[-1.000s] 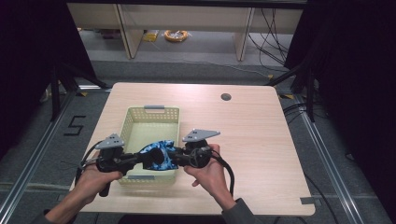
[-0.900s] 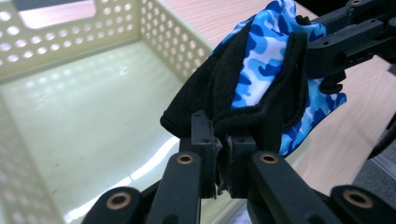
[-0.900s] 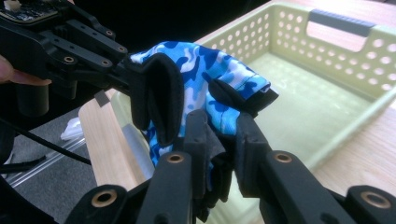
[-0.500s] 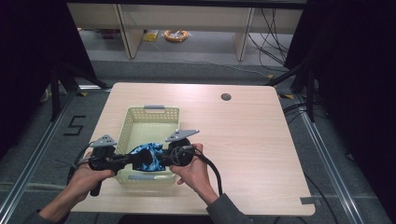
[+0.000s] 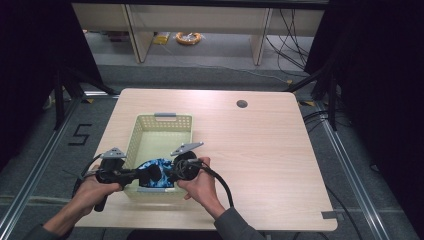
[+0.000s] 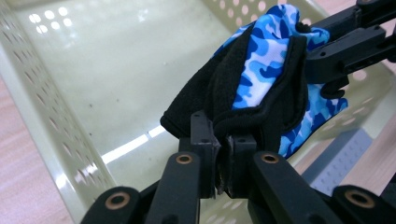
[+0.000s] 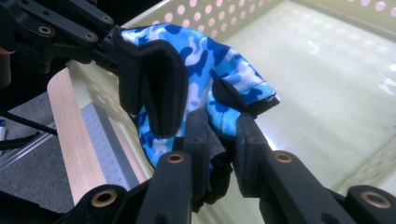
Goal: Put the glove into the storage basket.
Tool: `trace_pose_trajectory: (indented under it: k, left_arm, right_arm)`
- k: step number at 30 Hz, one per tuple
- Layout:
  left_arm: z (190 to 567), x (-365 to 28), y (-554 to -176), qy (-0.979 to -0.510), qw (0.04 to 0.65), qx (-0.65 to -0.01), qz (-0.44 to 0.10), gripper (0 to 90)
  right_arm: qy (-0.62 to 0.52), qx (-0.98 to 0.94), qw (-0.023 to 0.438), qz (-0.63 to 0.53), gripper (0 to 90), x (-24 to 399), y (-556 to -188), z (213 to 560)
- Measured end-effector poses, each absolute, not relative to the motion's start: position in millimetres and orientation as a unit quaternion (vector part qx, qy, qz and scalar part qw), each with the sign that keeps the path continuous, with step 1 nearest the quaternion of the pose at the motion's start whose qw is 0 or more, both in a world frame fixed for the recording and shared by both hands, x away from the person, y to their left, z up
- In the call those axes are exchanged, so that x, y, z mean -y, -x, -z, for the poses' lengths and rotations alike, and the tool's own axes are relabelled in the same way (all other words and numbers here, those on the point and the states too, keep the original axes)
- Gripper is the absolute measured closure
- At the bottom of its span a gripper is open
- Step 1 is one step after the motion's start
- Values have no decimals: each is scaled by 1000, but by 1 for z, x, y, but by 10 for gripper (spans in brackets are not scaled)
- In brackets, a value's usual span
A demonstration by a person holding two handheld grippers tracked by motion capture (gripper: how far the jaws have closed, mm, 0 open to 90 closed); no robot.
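A blue camouflage glove with black trim (image 5: 156, 171) hangs stretched between both grippers over the near end of a pale yellow perforated basket (image 5: 161, 120). My left gripper (image 6: 223, 158) is shut on the glove's black edge (image 6: 243, 116), and my right gripper (image 7: 219, 140) is shut on its blue and black fabric (image 7: 205, 60). From above, the left gripper (image 5: 142, 174) comes in from the left and the right gripper (image 5: 169, 170) from the right, nearly meeting above the basket's front rim. The basket floor (image 6: 116, 60) below the glove is bare.
The basket stands at the left front of a light wooden table (image 5: 260, 150) with a round cable hole (image 5: 242, 104) near the far edge. A grey handle plate (image 7: 100, 140) lies on the basket's near rim. Cables trail from both grippers. Shelving and a yellow coil (image 5: 188, 37) lie beyond.
Both hands have shifted left and lowered with the glove, which now hangs lower over the basket's near end. Both grips stay the same.
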State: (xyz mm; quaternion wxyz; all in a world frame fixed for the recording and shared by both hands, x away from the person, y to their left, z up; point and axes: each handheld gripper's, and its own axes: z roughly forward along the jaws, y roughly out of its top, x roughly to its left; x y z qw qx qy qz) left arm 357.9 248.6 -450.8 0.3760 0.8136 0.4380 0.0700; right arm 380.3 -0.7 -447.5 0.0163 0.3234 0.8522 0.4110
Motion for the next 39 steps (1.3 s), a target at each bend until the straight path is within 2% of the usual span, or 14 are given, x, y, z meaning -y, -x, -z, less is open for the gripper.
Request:
trace_pose_trajectory:
  k: [7,9,12,16,21,27,32,39]
  left_arm:
    - [448,-247,-359,-815,373,-440,-51,810]
    - [446,-245,-359,-813,374,-443,-48,762]
    - [443,-246,-361,-813,376,-442,-44,645]
    - [437,-247,-362,-827,357,-434,-34,551]
    - [434,-254,-360,-824,350,-445,-37,478]
    - [428,-261,-353,-827,342,-446,-27,428]
    - [422,-265,-349,-816,354,-454,-47,394]
    - [419,-261,-350,-809,359,-462,-47,350]
  right_arm:
    - [-327,-857,15,-397,782,-1,-382,454]
    - [-329,-860,10,-389,782,-2,-382,456]
    - [-338,-859,12,-384,782,-2,-382,457]
    - [-335,-861,17,-382,781,-2,-382,458]
    - [-344,-855,17,-388,780,-2,-382,459]
    - [-348,-858,11,-377,777,0,-383,458]
    - [-351,-858,10,-374,774,0,-383,458]
    - [-345,-861,13,-372,746,1,-386,457]
